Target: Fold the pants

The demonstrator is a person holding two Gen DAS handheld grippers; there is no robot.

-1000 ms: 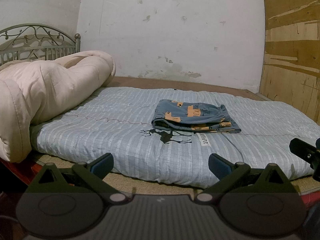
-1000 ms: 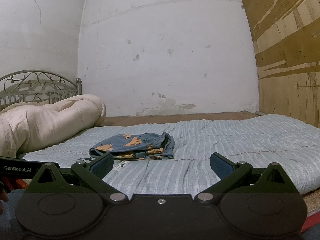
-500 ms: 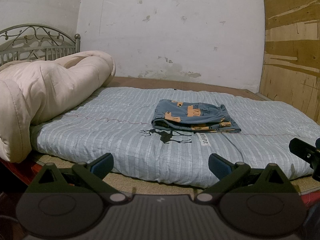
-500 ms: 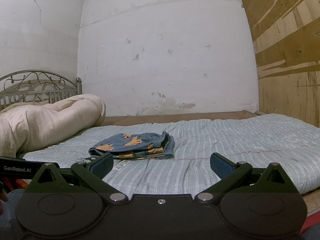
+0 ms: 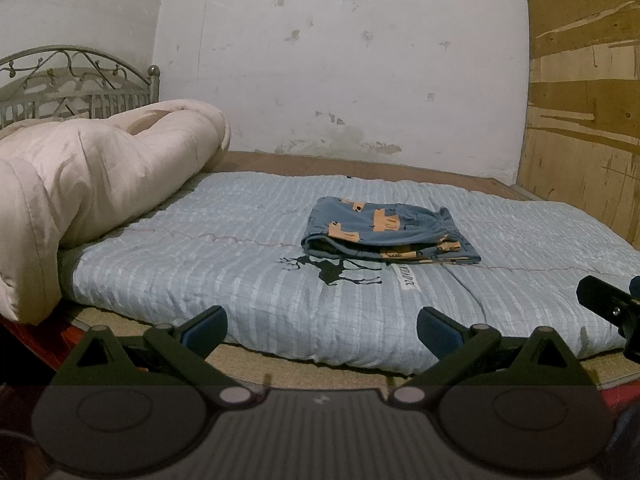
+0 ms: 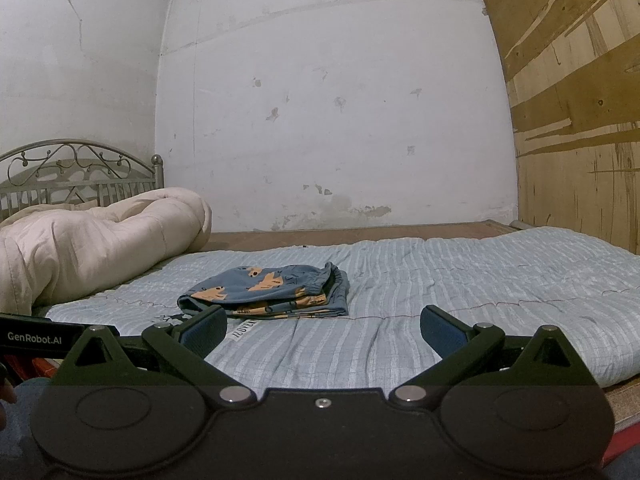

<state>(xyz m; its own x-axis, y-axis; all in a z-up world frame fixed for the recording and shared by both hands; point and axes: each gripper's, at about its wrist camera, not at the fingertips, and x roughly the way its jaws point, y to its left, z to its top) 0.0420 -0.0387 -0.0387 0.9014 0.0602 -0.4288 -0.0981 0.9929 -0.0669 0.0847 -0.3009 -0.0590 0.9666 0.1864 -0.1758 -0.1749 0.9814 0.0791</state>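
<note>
Fingers [image 5: 208,326] of the left gripper [image 5: 322,328] stand spread wide with nothing between them, short of the bed's near edge; the right gripper [image 6: 324,326] is likewise spread and empty. Beyond them the pants [image 5: 386,236] lie folded in a compact stack on the pale blue quilt [image 5: 200,264], partly covering a printed deer. A cream duvet [image 5: 88,184] is bunched at the headboard [image 5: 76,80], its left end cut off.

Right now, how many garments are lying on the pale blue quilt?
1: a folded blue pair of pants with orange animal prints, mid-quilt, just behind the black deer print. Anything under the rolled cream duvet would be hidden.
</note>
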